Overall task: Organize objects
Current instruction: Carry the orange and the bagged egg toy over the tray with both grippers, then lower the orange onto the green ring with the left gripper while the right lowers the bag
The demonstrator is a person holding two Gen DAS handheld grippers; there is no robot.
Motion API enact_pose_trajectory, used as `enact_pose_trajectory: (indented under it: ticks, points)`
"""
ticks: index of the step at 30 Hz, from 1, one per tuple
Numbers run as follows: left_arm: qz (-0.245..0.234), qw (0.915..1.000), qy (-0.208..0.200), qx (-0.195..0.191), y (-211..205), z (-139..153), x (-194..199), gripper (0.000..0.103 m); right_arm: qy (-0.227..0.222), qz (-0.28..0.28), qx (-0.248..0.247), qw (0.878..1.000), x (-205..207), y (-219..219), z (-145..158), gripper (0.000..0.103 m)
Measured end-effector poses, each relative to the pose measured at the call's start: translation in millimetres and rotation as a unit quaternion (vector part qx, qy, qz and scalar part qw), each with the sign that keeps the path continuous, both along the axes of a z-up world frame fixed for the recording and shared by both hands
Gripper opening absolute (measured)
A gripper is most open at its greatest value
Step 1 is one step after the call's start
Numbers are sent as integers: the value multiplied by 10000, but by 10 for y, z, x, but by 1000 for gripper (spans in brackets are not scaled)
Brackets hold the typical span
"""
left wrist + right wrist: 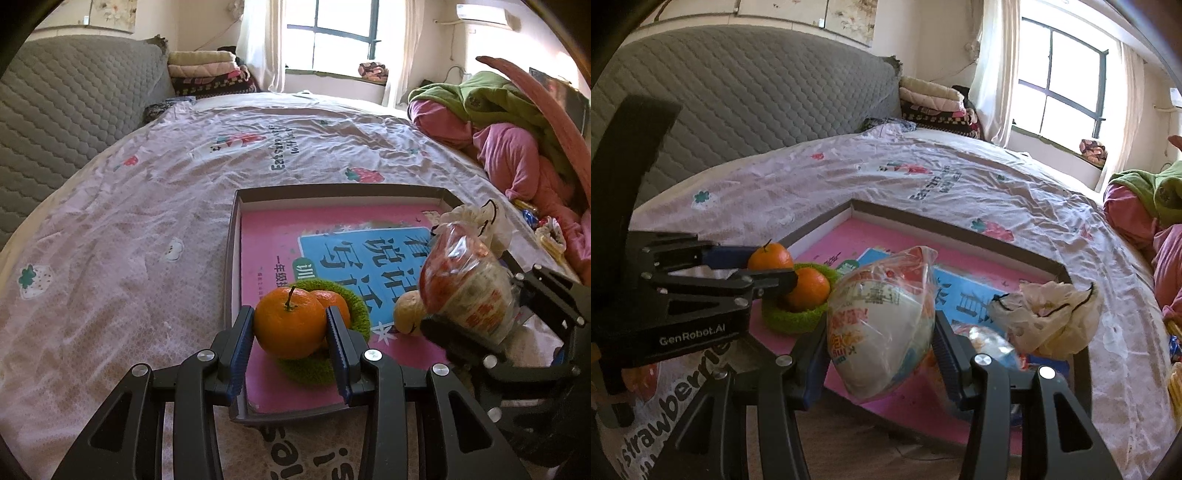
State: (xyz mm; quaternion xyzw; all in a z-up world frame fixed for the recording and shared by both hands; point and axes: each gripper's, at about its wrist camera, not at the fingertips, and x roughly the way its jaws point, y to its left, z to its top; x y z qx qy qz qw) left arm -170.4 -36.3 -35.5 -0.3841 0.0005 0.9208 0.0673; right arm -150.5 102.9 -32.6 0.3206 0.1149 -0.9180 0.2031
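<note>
In the left wrist view, a round orange tangerine (287, 323), stem pointing up, is clamped between the blue-padded fingers of the left gripper (290, 325). It is held over a green knitted ring nest (360, 308), where a second tangerine (334, 301) sits, making two in all. The nest lies on a pink book with a blue panel (332, 229) inside a shallow dark-rimmed cardboard tray (231, 258) on a strawberry-print bedsheet (129, 221).

In the right wrist view, the right gripper (881, 341) is closed on a clear plastic-wrapped instant noodle bowl (879, 325), tilted on its side above the tray. "GenRobot.AI" is read on the left gripper's body, "strawberrie" on the sheet.
</note>
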Motion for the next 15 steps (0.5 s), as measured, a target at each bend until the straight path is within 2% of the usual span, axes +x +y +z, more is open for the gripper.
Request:
enact_pose_trajectory:
  ticks: [15]
  points:
    - [-39, 10000, 0, -35, 20, -6, 1, 40, 82, 19, 156, 9998, 22, -57, -63, 52]
